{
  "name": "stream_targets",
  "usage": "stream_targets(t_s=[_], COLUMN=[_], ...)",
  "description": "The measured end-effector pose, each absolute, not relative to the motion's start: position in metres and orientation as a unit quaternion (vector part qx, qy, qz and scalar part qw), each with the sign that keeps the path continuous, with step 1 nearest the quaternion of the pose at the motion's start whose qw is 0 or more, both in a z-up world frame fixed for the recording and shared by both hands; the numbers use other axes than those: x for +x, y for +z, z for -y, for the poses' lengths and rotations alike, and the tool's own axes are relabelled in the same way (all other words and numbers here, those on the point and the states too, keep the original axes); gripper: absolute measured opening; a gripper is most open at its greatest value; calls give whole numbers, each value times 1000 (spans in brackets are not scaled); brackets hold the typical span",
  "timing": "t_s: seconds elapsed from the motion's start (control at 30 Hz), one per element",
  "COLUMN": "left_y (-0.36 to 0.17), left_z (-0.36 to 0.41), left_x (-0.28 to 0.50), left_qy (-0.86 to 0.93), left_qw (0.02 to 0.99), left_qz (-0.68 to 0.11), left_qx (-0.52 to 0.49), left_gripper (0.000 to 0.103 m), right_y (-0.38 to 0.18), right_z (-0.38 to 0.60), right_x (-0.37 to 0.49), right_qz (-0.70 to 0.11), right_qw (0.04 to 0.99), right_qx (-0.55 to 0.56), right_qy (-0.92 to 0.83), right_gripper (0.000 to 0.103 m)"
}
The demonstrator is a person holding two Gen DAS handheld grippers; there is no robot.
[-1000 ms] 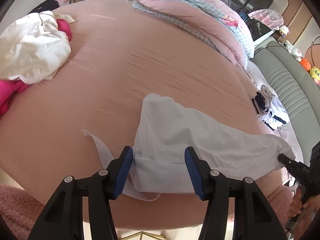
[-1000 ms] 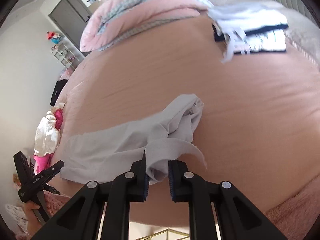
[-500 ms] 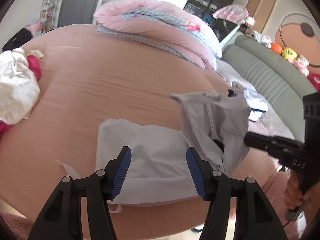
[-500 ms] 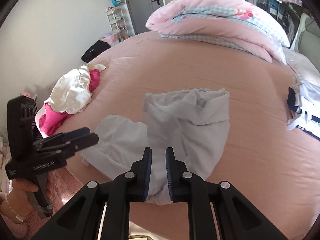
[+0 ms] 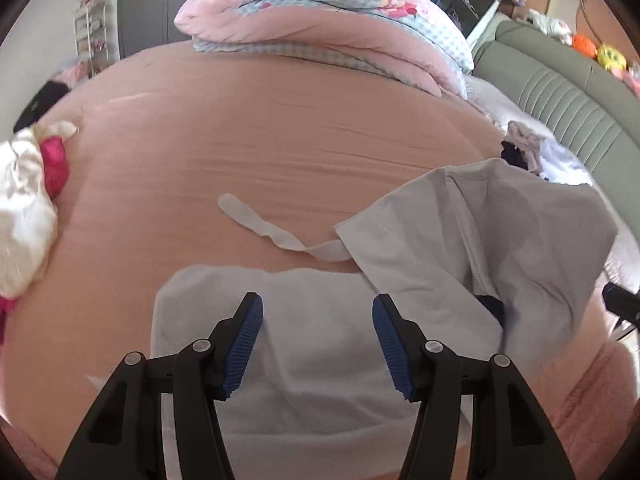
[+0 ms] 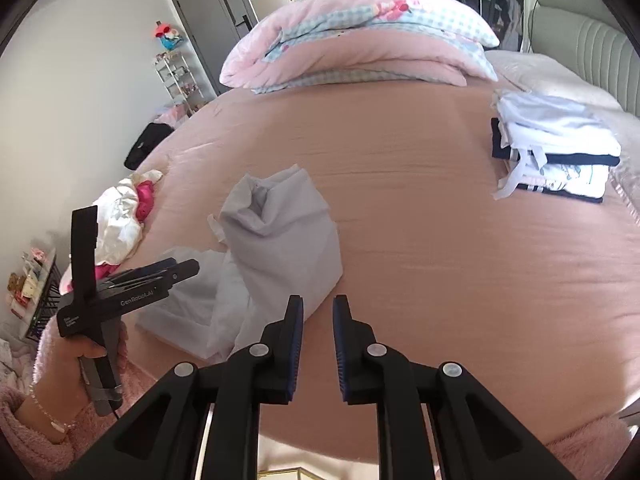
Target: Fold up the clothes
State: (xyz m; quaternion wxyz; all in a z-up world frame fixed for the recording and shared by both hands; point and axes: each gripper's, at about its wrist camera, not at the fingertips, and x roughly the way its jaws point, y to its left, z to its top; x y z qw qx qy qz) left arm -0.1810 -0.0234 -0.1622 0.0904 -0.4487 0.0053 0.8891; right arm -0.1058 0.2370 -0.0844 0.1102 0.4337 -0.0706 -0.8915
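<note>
Right wrist view: pink bed (image 6: 440,216) bearing folded stack (image 6: 556,148), quilt (image 6: 360,40).

1. The pale grey garment (image 6: 280,240) lay near the front edge of the pink bed, one half folded over the other.
2. Its lower layer (image 5: 304,344) lay flat; the upper part (image 5: 500,240) sat rumpled and puffed up.
3. A white tie strip (image 5: 264,228) trailed loose from it across the sheet.

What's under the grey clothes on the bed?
The pink bedsheet shows all around the grey garment, which lies folded over itself. Anything beneath the folded part is covered.
</note>
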Motion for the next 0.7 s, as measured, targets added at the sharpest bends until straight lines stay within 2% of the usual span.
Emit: stream_targets(t_s=[0.1, 0.2, 0.3, 0.43, 0.47, 0.53, 0.63, 0.7], left_y=[-174, -177, -164, -149, -149, -149, -143, -137], left_z=[2, -20, -44, -79, -87, -98, -95, -74], left_x=[-197, -198, -184, -152, -145, -129, -111, -118], left_qy=[877, 871, 875, 846, 828, 797, 782, 794], left_qw=[77, 108, 179, 335, 376, 431, 463, 443], left_qz=[-74, -100, -93, -44, -28, -9, 1, 31], left_qx=[-469, -469, -439, -412, -415, -424, -418, -415], left_gripper=[54, 54, 54, 54, 54, 54, 54, 54], right_y=[-89, -88, -87, -73, -68, -62, -60, -66], right_z=[-236, -240, -254, -292, -300, -308, -305, -300], right_x=[-124, -126, -124, -112, -110, -109, -111, -115], right_qz=[81, 98, 103, 144, 153, 155, 137, 130], right_qw=[97, 104, 93, 75, 74, 86, 94, 99], right_qx=[445, 434, 429, 410, 405, 407, 412, 421], right_qy=[-887, -889, -892, -897, -898, -896, -896, -892], right_gripper=[14, 14, 14, 15, 18, 40, 41, 41])
